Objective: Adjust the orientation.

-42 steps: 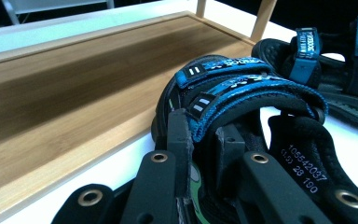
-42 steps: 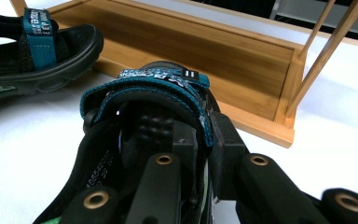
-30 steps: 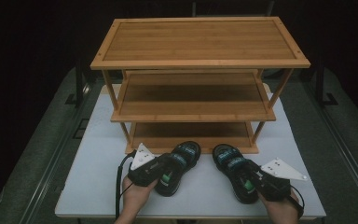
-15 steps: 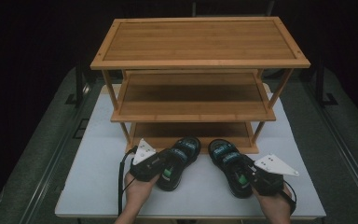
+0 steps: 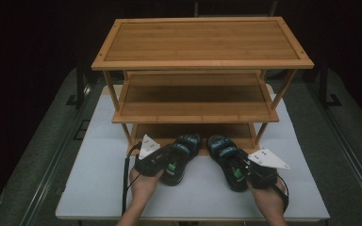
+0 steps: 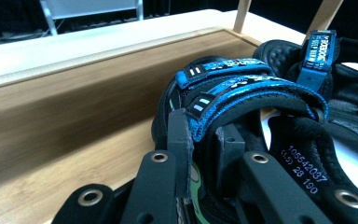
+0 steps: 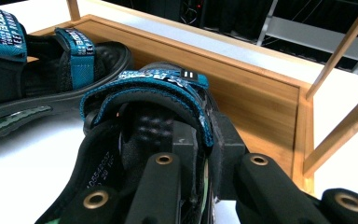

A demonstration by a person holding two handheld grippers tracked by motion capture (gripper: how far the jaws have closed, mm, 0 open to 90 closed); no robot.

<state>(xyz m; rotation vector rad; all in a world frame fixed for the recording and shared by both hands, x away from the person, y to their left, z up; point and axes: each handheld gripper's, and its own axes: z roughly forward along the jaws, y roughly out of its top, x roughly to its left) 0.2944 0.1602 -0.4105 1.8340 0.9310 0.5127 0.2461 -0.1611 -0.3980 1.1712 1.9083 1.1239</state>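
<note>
Both sandals have slid up-frame; we now have their toes at the bottom shelf [image 5: 193, 132] edge. Our left gripper [image 5: 166, 161] pinches the left sandal [image 5: 181, 157], our right gripper [image 5: 243, 168] the right sandal [image 5: 226, 160], so shelving looks close.

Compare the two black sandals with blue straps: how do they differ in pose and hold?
The left black sandal with blue straps angles its toe up-right toward the bamboo rack; the right black sandal with blue straps angles up-left. The left gripper clamps the left sandal's side, the right gripper the right sandal's. Both toes reach the rack's bottom shelf.
</note>
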